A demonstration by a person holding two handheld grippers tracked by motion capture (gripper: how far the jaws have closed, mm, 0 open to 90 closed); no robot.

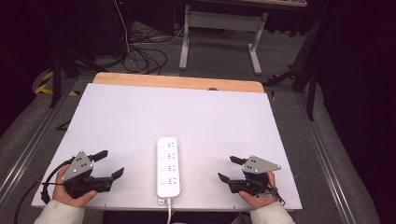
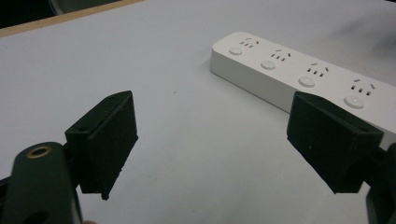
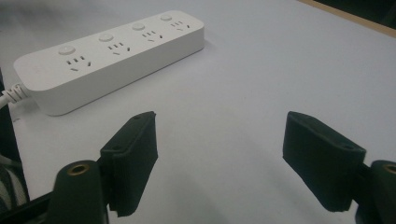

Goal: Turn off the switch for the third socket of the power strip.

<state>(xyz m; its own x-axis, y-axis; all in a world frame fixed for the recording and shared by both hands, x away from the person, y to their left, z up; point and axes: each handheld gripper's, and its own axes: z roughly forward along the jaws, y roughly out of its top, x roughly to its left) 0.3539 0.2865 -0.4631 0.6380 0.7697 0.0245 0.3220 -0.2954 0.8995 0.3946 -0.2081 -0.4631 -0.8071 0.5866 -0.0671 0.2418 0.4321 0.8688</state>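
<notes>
A white power strip (image 1: 168, 166) with several sockets and round buttons lies lengthwise near the table's front edge, its cord leaving toward the person. My left gripper (image 1: 109, 164) rests on the table left of the strip, open, nothing between its jaws. In the left gripper view the power strip (image 2: 299, 74) lies ahead to the right, partly behind the right jaw. My right gripper (image 1: 230, 169) sits right of the strip, open and empty too. The right gripper view has the power strip (image 3: 112, 56) ahead at the upper left of the wide-apart jaws.
The white tabletop (image 1: 187, 116) has a wooden strip (image 1: 177, 82) along its far edge. Beyond it are a grey floor, loose cables (image 1: 142, 58) and the white legs of another table (image 1: 224, 28). Metal rails (image 1: 28, 144) run along both sides.
</notes>
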